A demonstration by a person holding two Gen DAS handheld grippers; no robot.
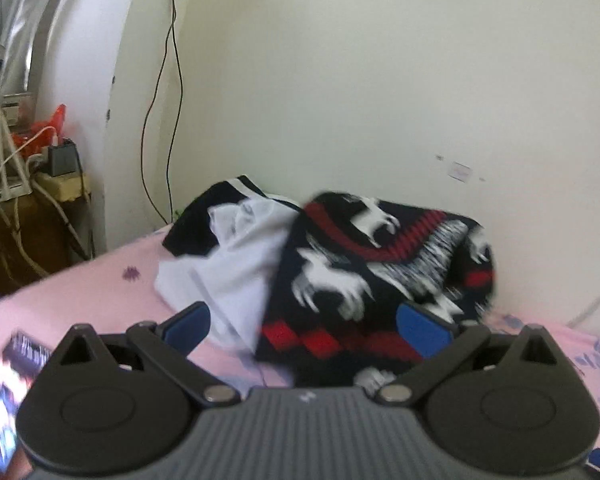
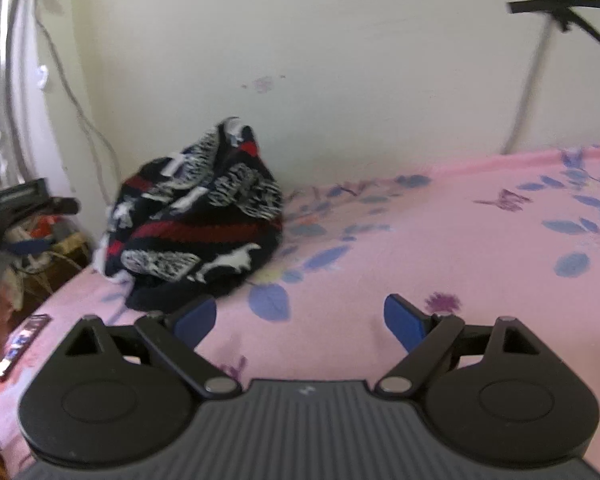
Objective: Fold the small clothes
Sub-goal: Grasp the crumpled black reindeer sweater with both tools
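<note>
Patterned sweater (image 1: 376,276) lies heaped on the pink bedsheet (image 2: 440,240); both grippers' jaws hover above it, spread wide, empty.

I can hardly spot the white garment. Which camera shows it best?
The left wrist view: the white garment lies crumpled beside the patterned knit, just ahead of the open tongs. The right wrist view shows only the knit; the white piece is hidden.

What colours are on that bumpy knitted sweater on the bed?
The sweater is black with red stripes and white animal shapes, clearest in the left wrist view.
</note>
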